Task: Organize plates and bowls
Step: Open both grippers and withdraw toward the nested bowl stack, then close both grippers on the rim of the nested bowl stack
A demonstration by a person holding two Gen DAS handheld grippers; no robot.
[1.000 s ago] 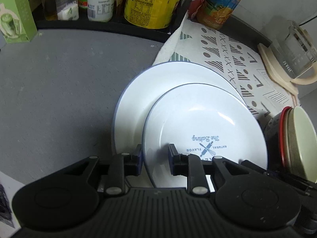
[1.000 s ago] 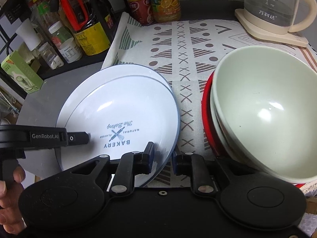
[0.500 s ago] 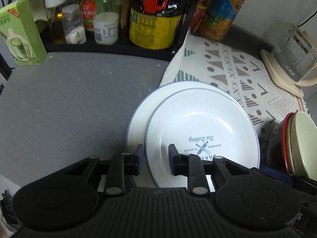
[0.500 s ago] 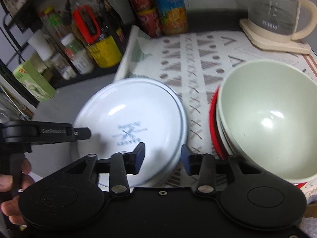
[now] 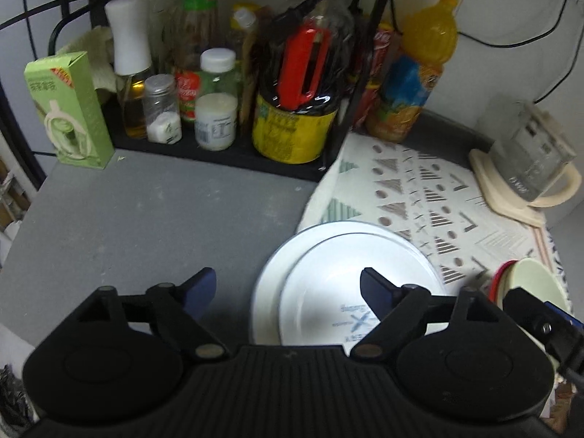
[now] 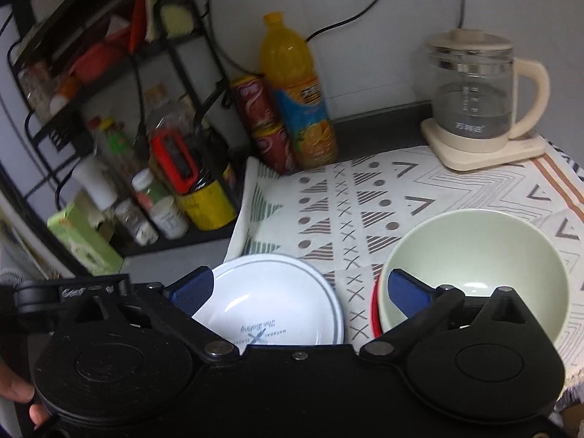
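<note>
As both jaws open, left gripper and right gripper empty, plates below.

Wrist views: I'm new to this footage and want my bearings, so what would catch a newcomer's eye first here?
The white plates, one nested on the other, lie at the near edge of the patterned cloth, with a pale green bowl stacked in a red one to their right. Behind them stand an orange juice bottle by the wall and a glass kettle at the far right. Both the left gripper and the right gripper hang above the plates, jaws opening, holding nothing.
</note>
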